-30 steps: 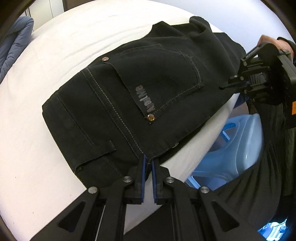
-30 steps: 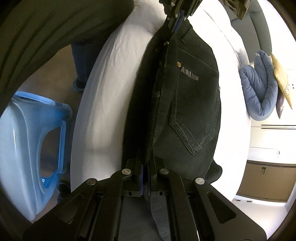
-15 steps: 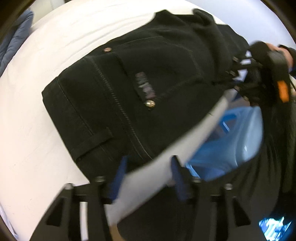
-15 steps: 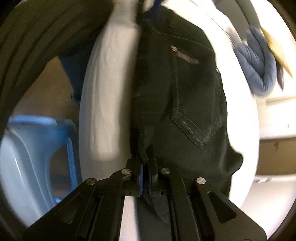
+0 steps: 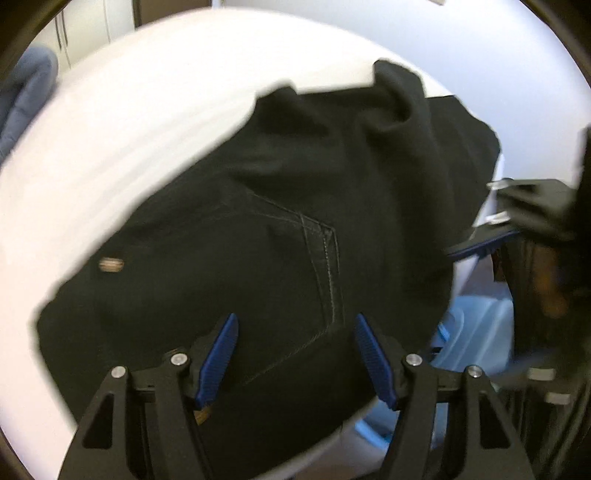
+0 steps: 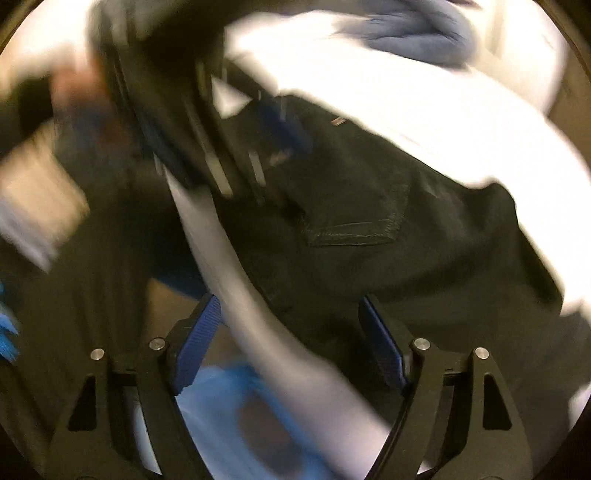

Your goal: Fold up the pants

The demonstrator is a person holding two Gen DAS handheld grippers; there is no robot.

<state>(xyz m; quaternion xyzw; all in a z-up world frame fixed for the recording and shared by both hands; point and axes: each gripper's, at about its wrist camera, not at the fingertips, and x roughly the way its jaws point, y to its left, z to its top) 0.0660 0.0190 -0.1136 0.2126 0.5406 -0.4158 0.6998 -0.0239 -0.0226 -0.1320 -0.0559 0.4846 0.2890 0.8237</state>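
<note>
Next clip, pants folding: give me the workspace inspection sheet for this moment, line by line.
Surface: white table, bare beyond the garment.
Job's things: black pants lie folded on the table near its edge, back pocket stitching facing up.
Clutter: blue-grey padded item at the far side of the table.
Grippers: left gripper open above the pants, holding nothing; right gripper open over the table edge, holding nothing.
Cables: nothing seen.
Surroundings: light blue plastic basket on the floor beside the table; cabinets behind. Right wrist view is heavily motion-blurred.
</note>
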